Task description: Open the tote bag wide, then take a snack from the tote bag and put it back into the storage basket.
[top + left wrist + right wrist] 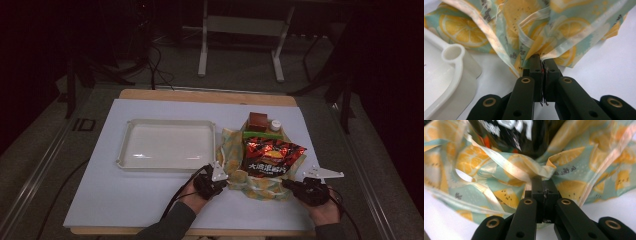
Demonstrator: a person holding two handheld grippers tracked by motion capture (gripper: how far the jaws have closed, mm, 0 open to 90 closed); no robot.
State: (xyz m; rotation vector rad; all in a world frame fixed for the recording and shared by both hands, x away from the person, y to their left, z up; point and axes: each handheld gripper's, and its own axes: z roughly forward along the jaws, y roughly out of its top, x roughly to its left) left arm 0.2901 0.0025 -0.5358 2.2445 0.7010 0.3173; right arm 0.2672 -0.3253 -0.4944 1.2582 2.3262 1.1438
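Already gripped at its near edge by both the left claw (pixel 220 176) and right claw (pixel 288 183), the lemon-print bag (pixel 235 150) is still full; the tray (pixel 128 150) is bare.

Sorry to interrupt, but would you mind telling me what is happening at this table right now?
A person is working a lemon-print bag with two handheld grippers. The left gripper is shut on the bag's edge near the white tray, and the right gripper is shut on the bag's edge at the other side. A dark snack packet, a brown box and a small white bottle lie in the bag.
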